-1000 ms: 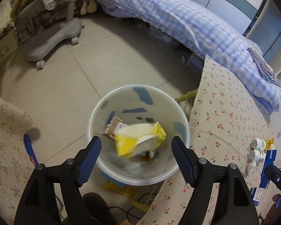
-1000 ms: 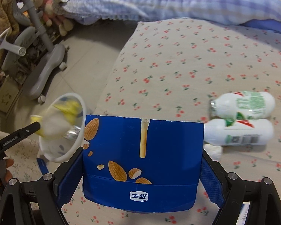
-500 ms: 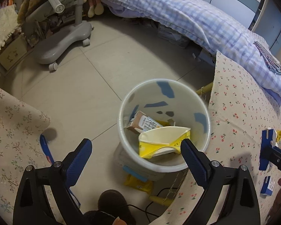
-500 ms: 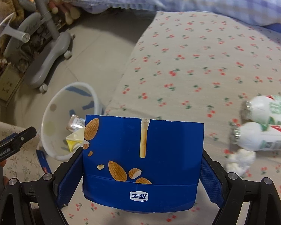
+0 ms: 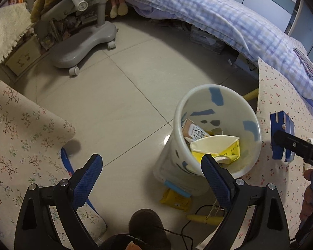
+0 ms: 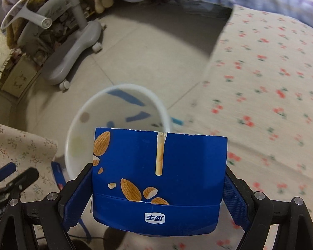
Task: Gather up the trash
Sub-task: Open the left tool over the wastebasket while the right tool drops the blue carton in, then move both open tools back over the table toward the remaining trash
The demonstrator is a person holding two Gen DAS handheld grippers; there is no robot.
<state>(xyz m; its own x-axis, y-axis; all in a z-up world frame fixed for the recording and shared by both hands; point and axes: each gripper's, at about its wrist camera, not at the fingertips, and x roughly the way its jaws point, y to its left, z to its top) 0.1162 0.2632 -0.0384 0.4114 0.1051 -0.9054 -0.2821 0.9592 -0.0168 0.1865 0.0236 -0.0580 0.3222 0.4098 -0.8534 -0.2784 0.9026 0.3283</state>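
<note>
**Blue almond-snack box carried to the bin mouth**

The right gripper [image 6: 158,189] has its fingers clenched on the two side faces of the blue almond-snack box [image 6: 159,177], which stands upright between the pads with its torn top edge away from the camera. Gripped by its sides, the box should fall freely once the fingers part. It hangs over the near rim of the white trash bin [image 6: 73,145], which sits on the floor beside the cherry-print surface [image 6: 271,83].

The left gripper [image 5: 152,177] is released and empty, fingers spread wide over the tiled floor [image 5: 114,104], off to one side of the bin, which leaves the opening free. A yellow wrapper [image 5: 217,148] lies inside on other packaging.

A second ago the yellow wrapper was falling between the left fingers; now it rests in the bin, and those fingers stand wider and farther aside. The box, then over the surface near two milk bottles, now covers part of the bin mouth.
</note>
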